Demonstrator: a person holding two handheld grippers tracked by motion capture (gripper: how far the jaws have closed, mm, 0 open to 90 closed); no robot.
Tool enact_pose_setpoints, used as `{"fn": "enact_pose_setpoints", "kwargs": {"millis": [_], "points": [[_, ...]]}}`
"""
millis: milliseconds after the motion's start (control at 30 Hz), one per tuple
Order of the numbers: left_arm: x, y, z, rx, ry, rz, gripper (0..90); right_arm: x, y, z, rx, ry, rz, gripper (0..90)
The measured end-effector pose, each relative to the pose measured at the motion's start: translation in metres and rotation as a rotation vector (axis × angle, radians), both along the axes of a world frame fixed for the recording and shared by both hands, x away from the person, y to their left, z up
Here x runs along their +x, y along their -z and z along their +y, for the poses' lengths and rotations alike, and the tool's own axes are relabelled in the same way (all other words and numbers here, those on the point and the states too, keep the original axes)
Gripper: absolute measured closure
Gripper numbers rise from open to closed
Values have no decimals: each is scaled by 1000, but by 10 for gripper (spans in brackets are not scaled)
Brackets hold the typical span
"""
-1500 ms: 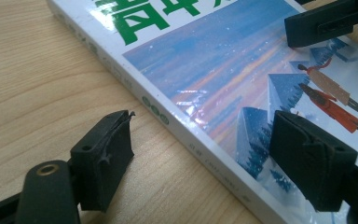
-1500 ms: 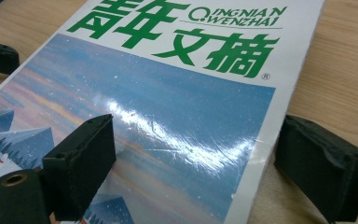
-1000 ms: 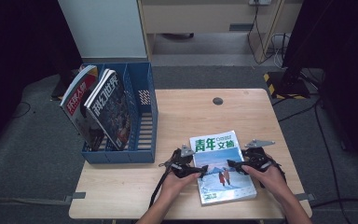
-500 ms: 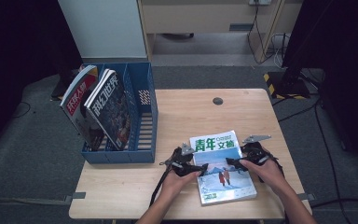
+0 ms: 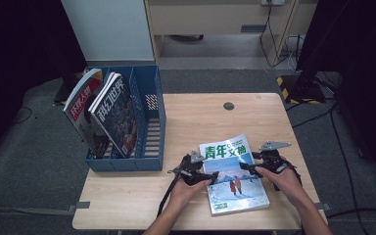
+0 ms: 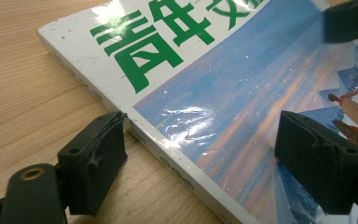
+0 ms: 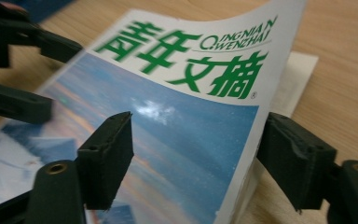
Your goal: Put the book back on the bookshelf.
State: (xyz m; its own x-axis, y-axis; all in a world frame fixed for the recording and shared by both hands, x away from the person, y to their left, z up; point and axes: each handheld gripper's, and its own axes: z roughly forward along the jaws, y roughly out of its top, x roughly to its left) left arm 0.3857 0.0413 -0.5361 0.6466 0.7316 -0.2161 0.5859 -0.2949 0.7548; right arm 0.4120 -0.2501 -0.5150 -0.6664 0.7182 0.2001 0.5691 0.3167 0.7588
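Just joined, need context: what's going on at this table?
A person works a hand-held gripper in each hand on a magazine lying flat on the wooden table. The left hand-held gripper straddles its spine edge, open. The right hand-held gripper has just been closing around the cover's lifted free edge, pads not yet pressing. A blue file rack to the left already holds two magazines.

You've got a blue plastic file rack (image 5: 149, 125) at the pale wooden bench's (image 5: 196, 117) left edge, two magazines (image 5: 103, 115) leaning inside.
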Motion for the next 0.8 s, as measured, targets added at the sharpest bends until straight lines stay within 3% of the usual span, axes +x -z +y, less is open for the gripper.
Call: {"fn": "enact_pose_setpoints", "kwargs": {"millis": [133, 367, 433, 633, 800], "points": [[0, 0, 0, 1, 0, 0, 153, -7, -10, 0, -31, -30, -14, 331], [0, 0, 0, 6, 5, 0, 153, -13, -1, -11, -100, -40, 56, 374], [0, 0, 0, 2, 2, 0, 153, -15, 1, -14, -89, -53, 73, 386], [0, 0, 0, 3, 2, 0, 152, -12, 1, -13, -35, -60, 58, 386], [0, 0, 0, 3, 1, 0, 152, -3, 3, -2, -51, -60, 51, 374]]}}
